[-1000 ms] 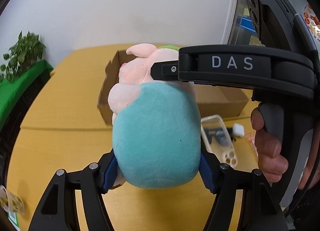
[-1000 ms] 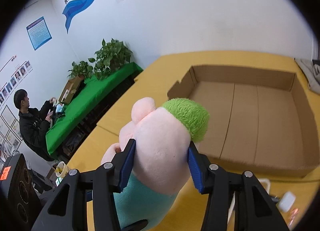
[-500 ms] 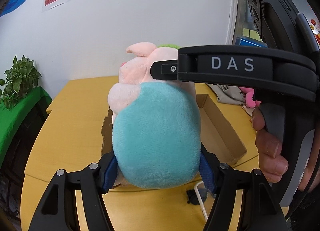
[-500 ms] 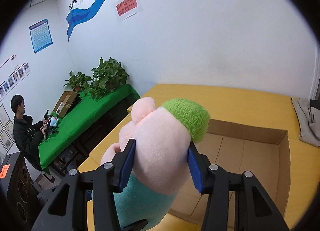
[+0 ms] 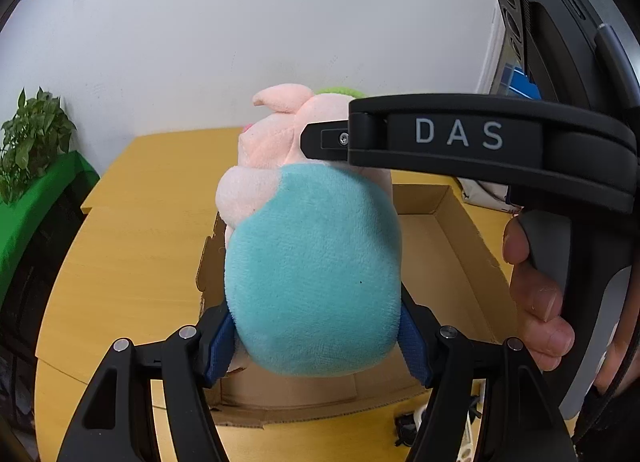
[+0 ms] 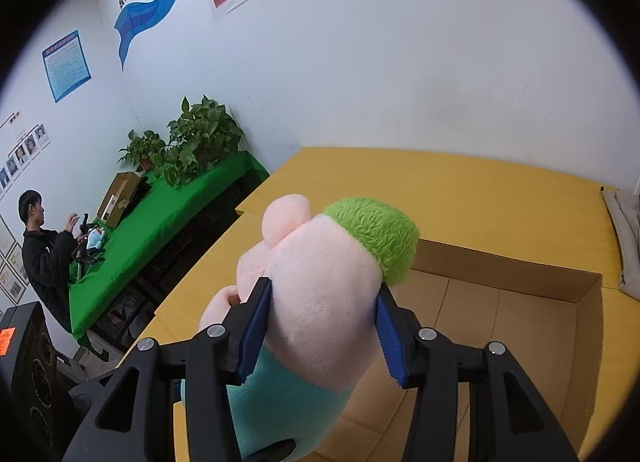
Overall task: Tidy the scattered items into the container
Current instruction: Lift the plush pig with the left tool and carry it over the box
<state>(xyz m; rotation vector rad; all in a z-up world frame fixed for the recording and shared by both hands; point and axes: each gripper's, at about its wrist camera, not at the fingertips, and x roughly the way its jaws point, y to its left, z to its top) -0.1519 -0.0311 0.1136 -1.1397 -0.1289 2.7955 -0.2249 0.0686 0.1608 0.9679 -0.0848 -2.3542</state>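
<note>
Both grippers hold one plush pig toy [image 5: 312, 270] in the air above the open cardboard box [image 5: 452, 238]. My left gripper [image 5: 316, 346] is shut on its teal body, blue pads pressed into both sides. My right gripper [image 6: 320, 334] is shut on the pink head of the plush pig toy [image 6: 320, 302], just below the green tuft. The right gripper's black body, held by a hand [image 5: 536, 302], crosses the left wrist view. Beneath the toy, the cardboard box [image 6: 520, 326] shows a bare brown floor.
The box sits on a yellow wooden table [image 5: 132, 229] near a white wall. Small items, partly hidden, lie by the box's near wall [image 5: 408, 426]. A cloth [image 6: 624, 221] lies at the table's right. A green-covered bench with plants [image 6: 192, 141] and a seated person [image 6: 40, 254] are far left.
Both grippers carried the plush forward and up, from the box's near edge to above its interior. The phone case and small items slid out of view below. The grips stayed the same.
</note>
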